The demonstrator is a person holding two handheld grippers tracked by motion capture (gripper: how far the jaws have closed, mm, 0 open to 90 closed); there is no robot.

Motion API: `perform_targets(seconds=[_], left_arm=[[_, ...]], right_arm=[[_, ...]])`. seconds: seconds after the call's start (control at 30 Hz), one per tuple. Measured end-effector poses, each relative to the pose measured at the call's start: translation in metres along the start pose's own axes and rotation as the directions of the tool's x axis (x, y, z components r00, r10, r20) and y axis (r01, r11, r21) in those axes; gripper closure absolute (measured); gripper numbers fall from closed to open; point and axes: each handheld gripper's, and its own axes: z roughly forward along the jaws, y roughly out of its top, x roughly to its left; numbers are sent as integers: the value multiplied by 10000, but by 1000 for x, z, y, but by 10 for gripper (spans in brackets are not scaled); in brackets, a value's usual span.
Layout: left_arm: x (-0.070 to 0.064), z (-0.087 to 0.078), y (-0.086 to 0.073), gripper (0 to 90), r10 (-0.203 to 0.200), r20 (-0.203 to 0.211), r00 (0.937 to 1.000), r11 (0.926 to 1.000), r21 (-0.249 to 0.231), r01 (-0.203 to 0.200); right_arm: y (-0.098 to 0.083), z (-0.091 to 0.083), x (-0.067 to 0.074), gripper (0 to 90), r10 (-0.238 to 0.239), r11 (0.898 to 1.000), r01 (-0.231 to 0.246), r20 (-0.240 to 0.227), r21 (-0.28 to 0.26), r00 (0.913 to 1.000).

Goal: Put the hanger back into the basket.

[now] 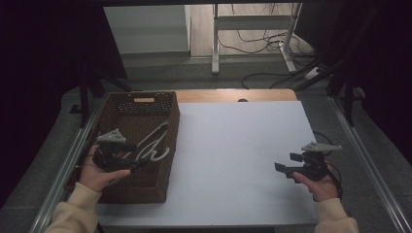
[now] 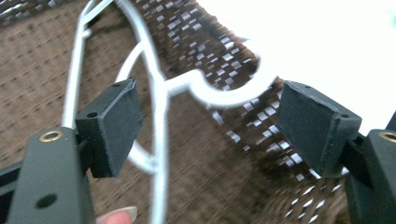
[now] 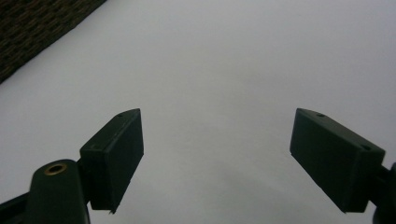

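- Since the white table (image 1: 233, 160) lies bare across its middle, the work sits at its left edge, where the brown woven basket (image 1: 167, 145) holds the white hangers (image 1: 154, 143); any step done well stays inside those walls.
- The hangers lie flat on the basket floor, overlapping, their hooks toward the table side. My judgement: lifting one by its hook or neck would likely drag its neighbour.
- The left gripper (image 2: 210, 119) hovers over them with jaws spread wide and nothing pressed between the pads; a thin white wire runs under the gap. Centre one wire between the pads before any squeeze.
- The right gripper (image 1: 286, 167) hangs over bare table, well apart from the basket, jaws open and empty; it looks best kept there.
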Motion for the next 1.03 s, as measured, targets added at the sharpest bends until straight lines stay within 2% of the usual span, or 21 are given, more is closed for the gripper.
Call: perform_targets(seconds=[0.1, 0.17, 0.33, 0.47, 0.53, 0.63, 1.03], left_arm=[[-6, 1, 0, 224, -55, 9, 10000, 9997, -240, 55], [-14, 3, -1, 223, -125, 69, 9999, 9982, -585, 128], [-27, 4, -2, 222, 28, 238, 9997, 9956, -940, -5], [-32, 7, -2, 217, 124, 154, 9998, 9963, -853, -110], [-33, 9, -3, 218, 84, 144, 9999, 9964, -845, -72], [-34, 10, -3, 218, 70, 158, 9999, 9964, -843, -56], [-33, 10, -4, 215, 91, 110, 9999, 9959, -897, -81]], right_arm=[[1, -2, 3, 167, -153, 9999, 153, -66, -50, 9999], [1, -5, 9, 167, -339, 9993, 337, -169, -160, 9993], [4, -10, 17, 168, -657, 9970, 645, -281, -418, 9974], [5, -8, 19, 168, -897, 9951, 873, -522, -470, 9946], [5, -7, 21, 168, -1171, 9924, 1148, -538, -439, 9917], [5, -8, 22, 168, -1302, 9907, 1277, -549, -462, 9900], [3, -10, 18, 169, -1189, 9916, 1174, -266, -548, 9925]])
